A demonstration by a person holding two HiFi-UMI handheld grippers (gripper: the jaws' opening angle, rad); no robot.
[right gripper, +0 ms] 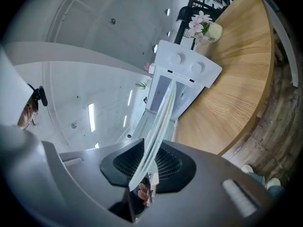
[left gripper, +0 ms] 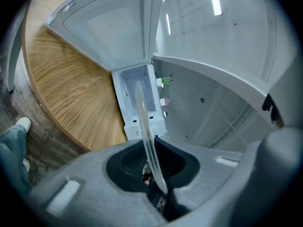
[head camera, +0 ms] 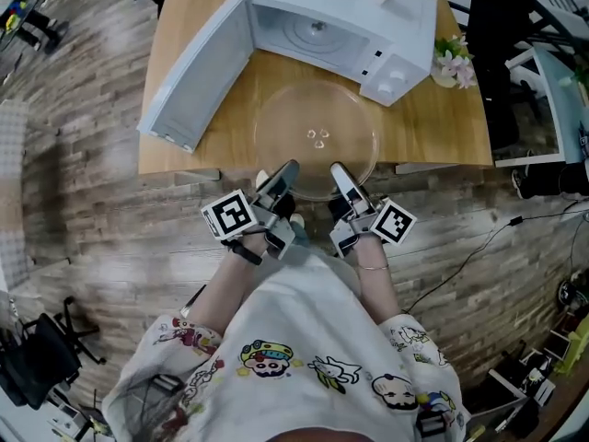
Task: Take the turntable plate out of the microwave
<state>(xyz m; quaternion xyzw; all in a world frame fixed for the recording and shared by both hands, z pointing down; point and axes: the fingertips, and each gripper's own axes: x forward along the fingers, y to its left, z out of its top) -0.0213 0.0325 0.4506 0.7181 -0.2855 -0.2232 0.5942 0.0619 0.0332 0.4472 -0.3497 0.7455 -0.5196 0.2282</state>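
Head view: turntable plate (head camera: 316,141) outside the open microwave (head camera: 398,70).

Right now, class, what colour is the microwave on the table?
White; the microwave shows best in the head view.

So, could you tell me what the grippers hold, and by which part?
The glass turntable plate; left gripper and right gripper clamp its near rim.

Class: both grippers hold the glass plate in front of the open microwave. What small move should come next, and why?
Probably lower the glass plate flat onto the bare table before letting go. It is already clear of the microwave, and the left gripper and right gripper each pinch only its near rim, which seems to overhang the table's near edge.
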